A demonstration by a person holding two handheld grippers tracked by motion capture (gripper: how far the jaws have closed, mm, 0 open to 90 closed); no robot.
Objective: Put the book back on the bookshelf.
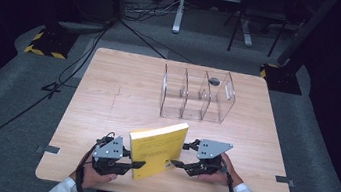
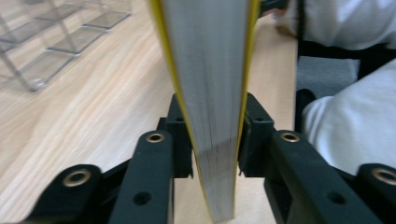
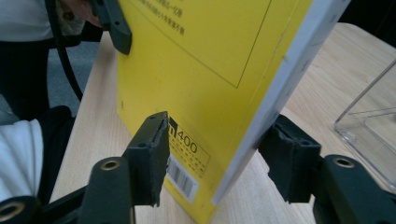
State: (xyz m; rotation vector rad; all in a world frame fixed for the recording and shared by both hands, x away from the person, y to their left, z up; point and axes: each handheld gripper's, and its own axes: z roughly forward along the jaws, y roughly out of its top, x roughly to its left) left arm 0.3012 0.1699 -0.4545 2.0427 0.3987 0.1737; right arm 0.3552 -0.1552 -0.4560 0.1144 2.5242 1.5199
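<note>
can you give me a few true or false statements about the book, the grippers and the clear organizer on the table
1. The yellow book stands upright on the wooden table. True.
2. The left gripper has its jaws closed on the book's edge. True: both pads press on its covers.
3. The book sits inside the clear organizer. False: it stands apart from the organizer, nearer the person.
4. The right gripper has one jaw on each side of the book. True, though there is a gap between the pads and the covers.
5. The organizer's compartments are full of books. False: they hold none.
</note>
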